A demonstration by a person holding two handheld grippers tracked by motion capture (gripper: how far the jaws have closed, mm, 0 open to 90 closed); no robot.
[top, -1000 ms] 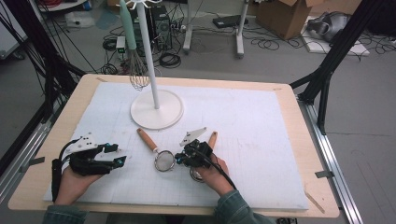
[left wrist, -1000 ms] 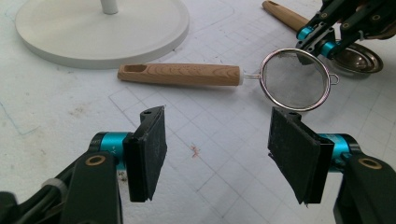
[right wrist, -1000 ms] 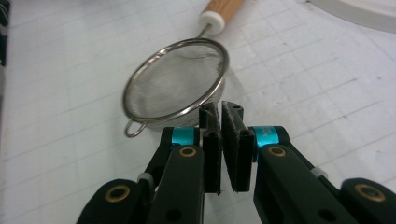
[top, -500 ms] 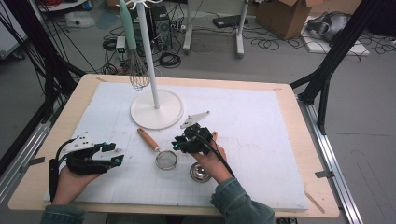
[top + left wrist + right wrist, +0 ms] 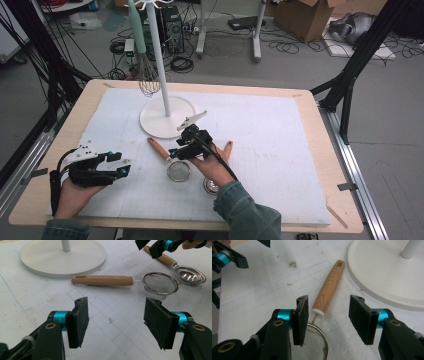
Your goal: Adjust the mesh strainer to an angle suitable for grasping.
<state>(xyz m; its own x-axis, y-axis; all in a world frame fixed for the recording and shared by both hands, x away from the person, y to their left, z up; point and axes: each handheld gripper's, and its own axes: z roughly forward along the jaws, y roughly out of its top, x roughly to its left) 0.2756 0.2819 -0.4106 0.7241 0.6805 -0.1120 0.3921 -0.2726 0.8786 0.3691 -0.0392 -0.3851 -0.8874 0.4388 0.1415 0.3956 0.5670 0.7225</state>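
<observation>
Right gripper [image 5: 328,317] jaws, just opening, hover empty over strainer [image 5: 329,287]; left gripper [image 5: 116,322] (high view: resting apart) gapes empty

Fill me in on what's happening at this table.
A person works with a gripper in each hand. The right gripper, its jaws just opened and empty, hangs over the wooden-handled strainer on the mat; a second utensil lies under that hand. The left gripper waits open beside it. A whisk hangs on the stand.

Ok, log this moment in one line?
right claw: just opened, above strainer, empty | left claw: open, idle | spoon: on mat
</observation>
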